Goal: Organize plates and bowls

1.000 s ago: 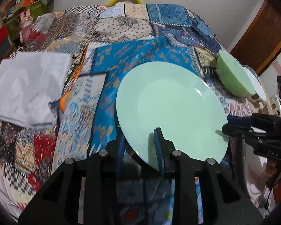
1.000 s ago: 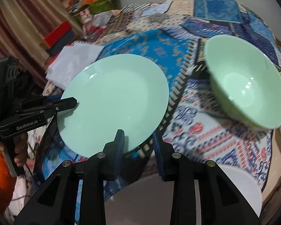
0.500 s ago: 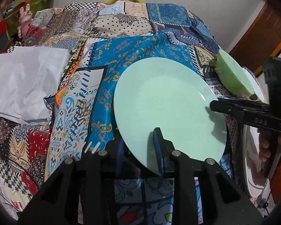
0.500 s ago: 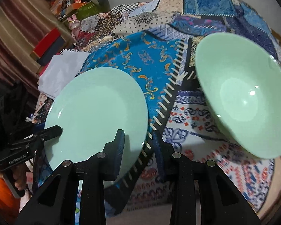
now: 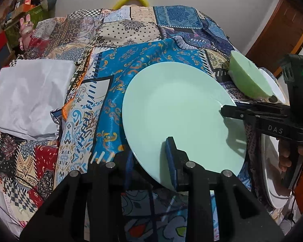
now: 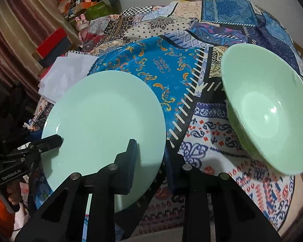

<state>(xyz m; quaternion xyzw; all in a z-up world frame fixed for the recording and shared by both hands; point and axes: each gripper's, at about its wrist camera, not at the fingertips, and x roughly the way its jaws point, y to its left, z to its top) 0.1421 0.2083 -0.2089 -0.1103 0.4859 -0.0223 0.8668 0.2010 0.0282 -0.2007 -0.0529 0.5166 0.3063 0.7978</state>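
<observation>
covering the table, patchwork cloth (image 5: 131,32) under plate (image 5: 177,104)

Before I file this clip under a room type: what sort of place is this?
Probably a lived-in home: a patchwork cloth covers the surface under the green plate and green bowl, with curtains and cluttered boxes behind.

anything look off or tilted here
Yes: the green bowl sits steeply tilted on the patchwork cloth, its opening facing sideways. The green plate is also slanted, clamped at its rim by both grippers.
</observation>
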